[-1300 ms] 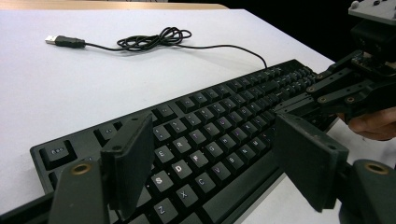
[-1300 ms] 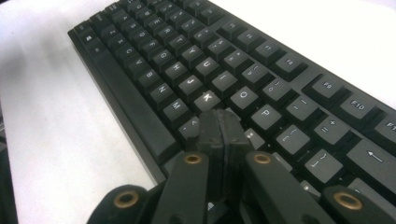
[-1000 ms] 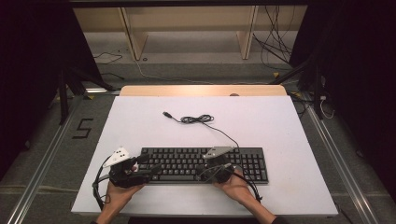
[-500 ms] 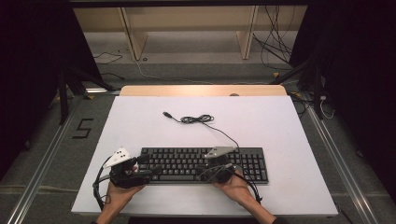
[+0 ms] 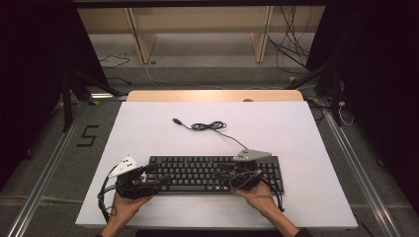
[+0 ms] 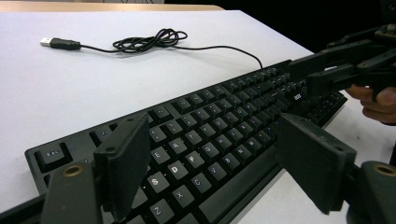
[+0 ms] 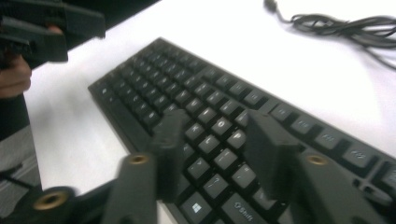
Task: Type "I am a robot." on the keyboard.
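Note:
A black keyboard (image 5: 212, 173) lies near the table's front edge. Its thin cable (image 5: 207, 126) coils behind it and ends in a loose USB plug (image 5: 176, 121). My left gripper (image 5: 159, 178) hovers at the keyboard's left end, its jaws wide open over the letter keys (image 6: 196, 140), gripping nothing. My right gripper (image 5: 223, 177) hangs just over the keys right of the middle. Its jaws have just been opening and now stand apart, with only keys (image 7: 219, 126) below them. In the left gripper view the right gripper (image 6: 336, 70) shows at the far end of the keyboard.
The white table (image 5: 296, 133) has bare room behind and to the right of the keyboard. A wooden strip (image 5: 212, 95) runs along its far edge. Beyond it are loose cables on the floor (image 5: 291, 54) and shelf legs (image 5: 141, 42).
The right gripper has lifted slightly off the keys and shifted a little. The left gripper, keyboard and cable have not moved.

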`<state>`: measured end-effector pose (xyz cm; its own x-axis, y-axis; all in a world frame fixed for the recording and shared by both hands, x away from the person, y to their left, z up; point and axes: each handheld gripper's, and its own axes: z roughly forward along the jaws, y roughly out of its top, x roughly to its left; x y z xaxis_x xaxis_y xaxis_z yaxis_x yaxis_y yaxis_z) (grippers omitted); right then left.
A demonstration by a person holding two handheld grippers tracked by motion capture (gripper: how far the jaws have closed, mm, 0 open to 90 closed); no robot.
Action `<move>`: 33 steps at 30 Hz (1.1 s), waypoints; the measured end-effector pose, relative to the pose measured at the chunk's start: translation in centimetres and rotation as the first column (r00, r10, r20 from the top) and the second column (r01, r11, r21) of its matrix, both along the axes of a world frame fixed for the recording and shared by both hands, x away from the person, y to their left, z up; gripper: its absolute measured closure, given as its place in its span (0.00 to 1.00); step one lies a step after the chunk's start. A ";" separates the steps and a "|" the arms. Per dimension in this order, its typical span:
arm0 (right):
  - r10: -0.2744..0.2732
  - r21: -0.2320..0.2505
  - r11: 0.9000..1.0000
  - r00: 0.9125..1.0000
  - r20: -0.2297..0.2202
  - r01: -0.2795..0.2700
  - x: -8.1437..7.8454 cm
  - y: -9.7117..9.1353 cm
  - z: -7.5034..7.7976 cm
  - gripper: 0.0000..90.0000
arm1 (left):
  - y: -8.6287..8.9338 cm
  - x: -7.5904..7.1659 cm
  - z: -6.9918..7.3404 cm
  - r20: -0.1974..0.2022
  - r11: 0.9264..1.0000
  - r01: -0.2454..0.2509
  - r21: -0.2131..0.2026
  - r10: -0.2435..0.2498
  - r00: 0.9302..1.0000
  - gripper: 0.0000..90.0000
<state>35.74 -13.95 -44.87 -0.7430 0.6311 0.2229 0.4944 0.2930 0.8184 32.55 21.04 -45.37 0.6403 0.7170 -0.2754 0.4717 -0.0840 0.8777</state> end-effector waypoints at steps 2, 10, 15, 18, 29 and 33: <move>-0.008 0.022 1.000 1.000 0.012 0.008 -0.1 -0.4 0.3 0.57 | 0.0 0.0 0.0 -0.003 1.000 -0.001 -0.004 0.001 1.000 0.28; -0.039 0.055 0.998 0.998 0.039 0.037 -0.9 -1.9 1.0 0.45 | 0.0 0.0 0.0 -0.005 1.000 0.004 -0.002 -0.005 1.000 0.28; -0.052 0.068 0.996 0.997 0.056 0.048 -1.3 -2.8 1.2 0.41 | -0.1 0.0 0.0 -0.007 1.000 0.010 0.000 -0.010 1.000 0.28; -0.057 0.071 0.996 0.996 0.062 0.053 -1.5 -3.1 1.3 0.39 | -0.1 0.1 0.0 -0.009 1.000 0.012 0.000 -0.012 1.000 0.28; -0.072 0.073 0.995 0.994 0.087 0.065 -2.5 -4.4 1.3 0.29 | -0.3 0.1 -0.1 -0.017 1.000 0.025 0.001 -0.025 1.000 0.27; -0.082 0.072 0.994 0.992 0.093 0.076 -2.7 -4.8 1.4 0.27 | -0.3 0.0 -0.1 -0.017 1.000 0.028 0.001 -0.028 0.999 0.27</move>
<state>33.01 -18.74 -43.48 -0.7115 0.6743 0.1977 0.4319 0.1976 0.8800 32.60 20.73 -45.43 0.6551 0.6994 -0.2856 0.4844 -0.0987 0.8693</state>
